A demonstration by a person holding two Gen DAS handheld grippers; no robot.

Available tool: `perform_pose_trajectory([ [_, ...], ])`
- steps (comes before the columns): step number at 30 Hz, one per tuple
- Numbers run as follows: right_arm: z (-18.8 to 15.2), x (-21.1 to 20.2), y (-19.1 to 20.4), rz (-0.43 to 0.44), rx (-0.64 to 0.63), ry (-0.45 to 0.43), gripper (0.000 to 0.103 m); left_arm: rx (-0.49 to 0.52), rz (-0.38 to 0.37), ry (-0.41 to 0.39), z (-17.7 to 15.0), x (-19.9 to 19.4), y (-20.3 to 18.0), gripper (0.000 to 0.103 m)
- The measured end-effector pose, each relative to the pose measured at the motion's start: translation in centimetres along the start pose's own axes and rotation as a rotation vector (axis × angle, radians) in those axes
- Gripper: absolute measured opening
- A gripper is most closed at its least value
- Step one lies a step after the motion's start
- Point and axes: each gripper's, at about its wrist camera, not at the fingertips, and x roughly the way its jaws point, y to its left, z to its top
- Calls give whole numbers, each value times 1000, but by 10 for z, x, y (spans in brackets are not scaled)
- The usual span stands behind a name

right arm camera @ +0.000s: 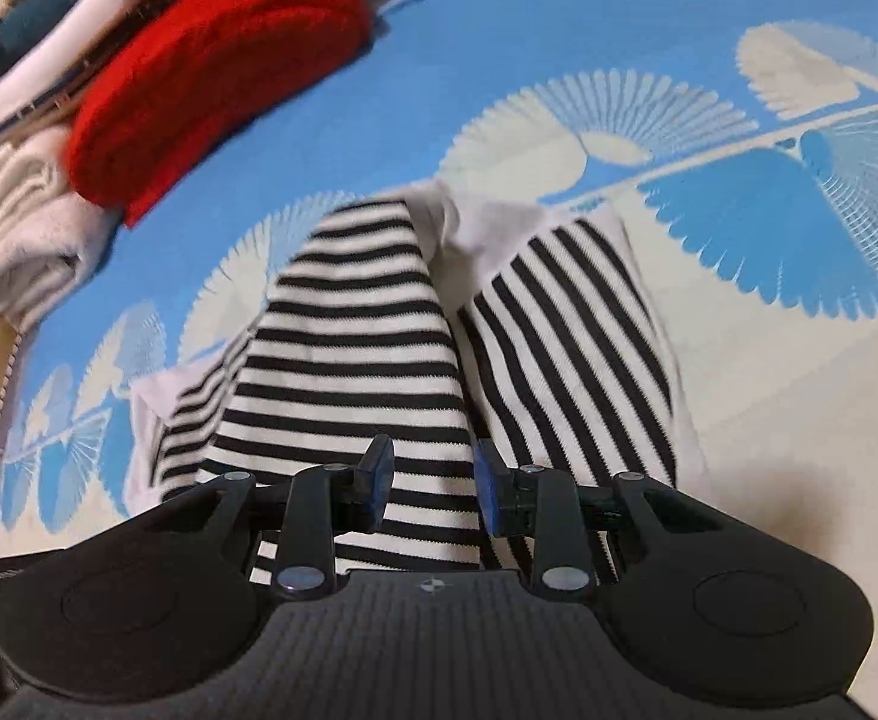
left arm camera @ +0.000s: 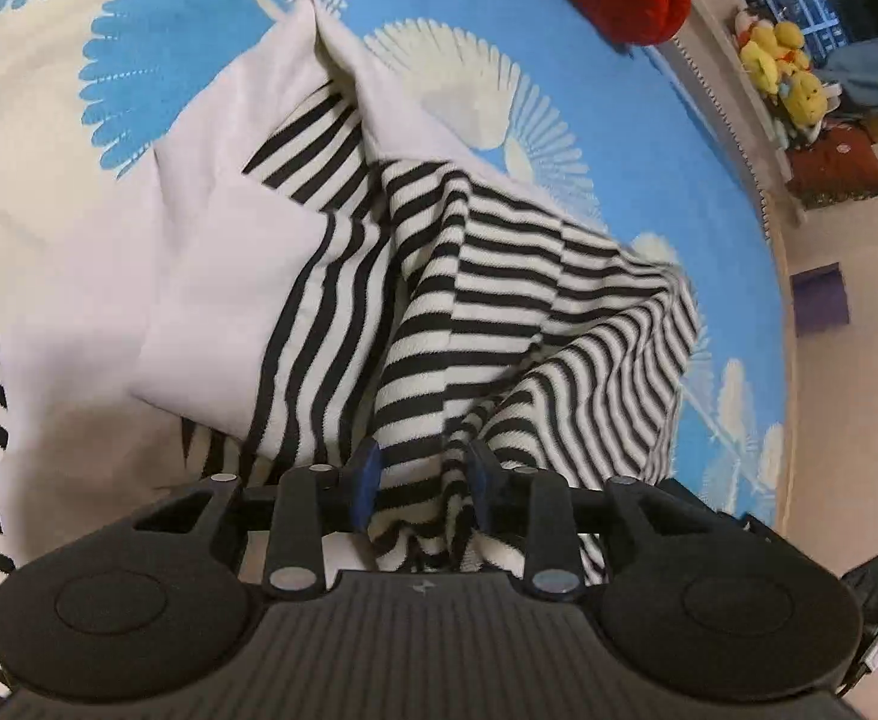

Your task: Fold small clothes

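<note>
Striped garment [left arm camera: 499, 300] lies rumpled mid-blanket [left arm camera: 649, 138], red stack at 11 o'clock. Left gripper [left arm camera: 423, 474]: parted, fabric loose between pads. Right gripper [right arm camera: 435, 477]: parted over cloth; hold uncertain. Advice: pinch one layer, keep edges aligned.

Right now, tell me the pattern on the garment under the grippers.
Black and white stripes on the garment, with plain white panels; clearest in the right wrist view.

— What lies under everything?
— A blue-and-cream blanket [right arm camera: 559, 42] with fan shapes.
— And at its edge?
— A red knit [right arm camera: 216, 66] on a cream folded towel [right arm camera: 12, 240]; yellow plush toys [left arm camera: 781, 72] and a purple box [left arm camera: 820, 299] sit beyond.
</note>
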Motion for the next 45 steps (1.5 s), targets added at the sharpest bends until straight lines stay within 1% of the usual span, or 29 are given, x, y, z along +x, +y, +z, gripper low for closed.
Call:
perform_pose_trajectory([
  [2, -1, 12, 3, -4, -13, 22, 31, 15, 45, 36, -3, 11, 0, 33],
  [4, -3, 24, 4, -18, -20, 45, 31, 6, 42, 36, -4, 11, 7, 18],
  [5, -4, 28, 4, -22, -21, 52, 28, 7, 35, 28, -2, 8, 9, 3],
  [6, -6, 30, 5, -17, -31, 56, 20, 18, 32, 1, 1, 3, 9, 3],
  [7, -6, 31, 6, -7, -41, 53, 0, 41, 27, -42, 4, -6, 7, 3],
  [8, -5, 29, 6, 10, -47, 39, 0, 65, 16, -92, 9, -17, 5, 3],
  [10, -2, 15, 7, 84, -30, -30, 0, 129, -14, -272, 15, -52, -2, 2],
  [12, 2, -14, 5, 217, 46, -138, 0, 201, -60, -483, 16, -91, -8, 2],
  [14, 2, -50, 4, 314, 79, -288, 0, 261, -77, -603, 14, -116, -10, 2],
  [15, 0, -62, 1, 343, 89, -342, 0, 259, -66, -604, 14, -117, -8, 2],
  [16, -4, -72, -3, 346, 110, -377, 0, 233, -50, -546, 17, -111, -1, 2],
  [18, -9, -68, -14, 278, 147, -323, 0, 134, 33, -348, 22, -82, 20, 2],
  [19, -12, -56, -21, 209, 177, -234, 0, 70, 78, -257, 21, -66, 35, 2],
  [21, -27, -17, -40, 79, 255, 18, 0, -18, 139, -136, 18, -46, 56, 2],
  [23, -40, 6, -50, 11, 303, 155, 3, -25, 216, -79, 19, -39, 62, 4],
  [25, -41, 3, -47, -69, 260, 126, 4, -51, 182, -109, 22, -46, 65, 8],
  [27, -33, -11, -43, -56, 239, 24, 5, -80, 110, -139, 25, -55, 66, 30],
  [28, -28, -16, -43, -26, 241, -16, 13, -92, 63, -157, 25, -57, 66, 34],
  [29, -24, -18, -42, -5, 233, -37, 27, -97, 32, -163, 27, -57, 64, 40],
  [30, -20, -19, -42, 13, 223, -46, 34, -98, 16, -158, 29, -57, 60, 44],
  [31, -17, -16, -40, 30, 217, -42, 43, -101, 6, -150, 30, -54, 58, 45],
  [36, -21, 7, -28, 70, 192, 40, 44, -124, 43, -112, 32, -28, 51, 45],
  [37, -23, 10, -24, 66, 174, 53, 43, -128, 50, -108, 31, -23, 51, 44],
  [38, -24, 12, -21, 59, 158, 59, 38, -128, 52, -104, 32, -19, 51, 42],
  [39, -26, 14, -17, 54, 143, 60, 28, -125, 52, -108, 31, -20, 52, 22],
  [40, -26, 14, -15, 63, 127, 56, 3, -118, 50, -122, 31, -21, 51, 6],
  [41, -25, 17, -12, 77, 121, 48, 2, -102, 42, -148, 31, -26, 49, 1],
  [43, -22, 0, -13, 137, 148, -34, 1, -27, 22, -246, 31, -50, 37, 1],
  [45, -15, -32, -12, 210, 161, -190, 1, 50, -6, -352, 30, -75, 22, 1],
])
